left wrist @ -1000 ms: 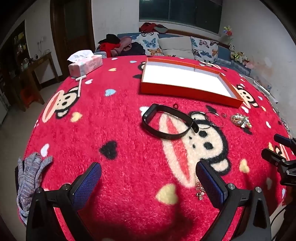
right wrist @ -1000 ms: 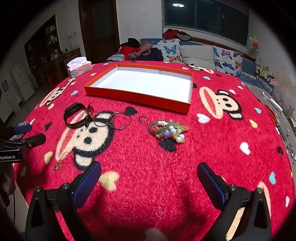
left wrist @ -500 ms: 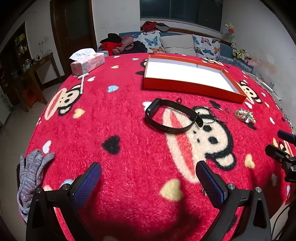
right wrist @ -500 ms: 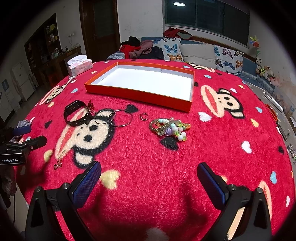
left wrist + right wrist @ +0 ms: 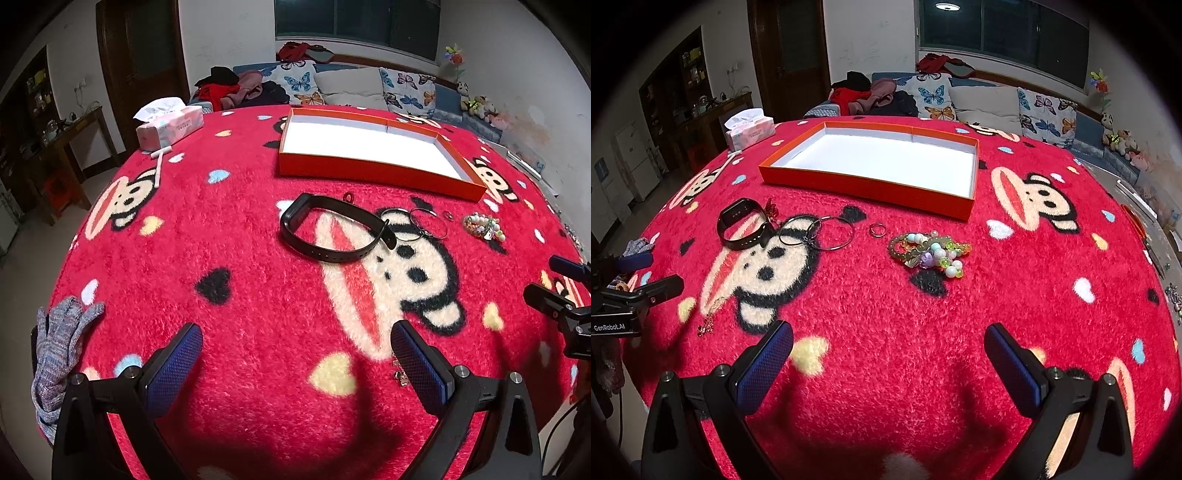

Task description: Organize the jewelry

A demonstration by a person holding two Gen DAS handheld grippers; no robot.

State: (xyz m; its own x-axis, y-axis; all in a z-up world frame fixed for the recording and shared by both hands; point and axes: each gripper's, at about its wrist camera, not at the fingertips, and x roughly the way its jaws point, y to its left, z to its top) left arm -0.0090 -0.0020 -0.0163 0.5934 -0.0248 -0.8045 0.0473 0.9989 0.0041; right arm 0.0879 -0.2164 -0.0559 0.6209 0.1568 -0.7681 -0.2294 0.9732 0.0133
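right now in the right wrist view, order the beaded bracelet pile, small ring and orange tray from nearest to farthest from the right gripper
1. Colourful beaded bracelet pile, just ahead of the right gripper, slightly right.
2. Small thin metal ring, beyond it, slightly left.
3. Shallow orange tray with white inside, farthest back.

The left gripper (image 5: pixel 296 345) hovers over the near edge of the table with its two blue-padded fingers (image 5: pixel 173 363) spread wide and nothing between them. The right gripper (image 5: pixel 888 349) is posed the same way further along that near edge, its jaws wide apart and holding nothing. Each shows at the side of the other's view, both pointing toward the far edge.
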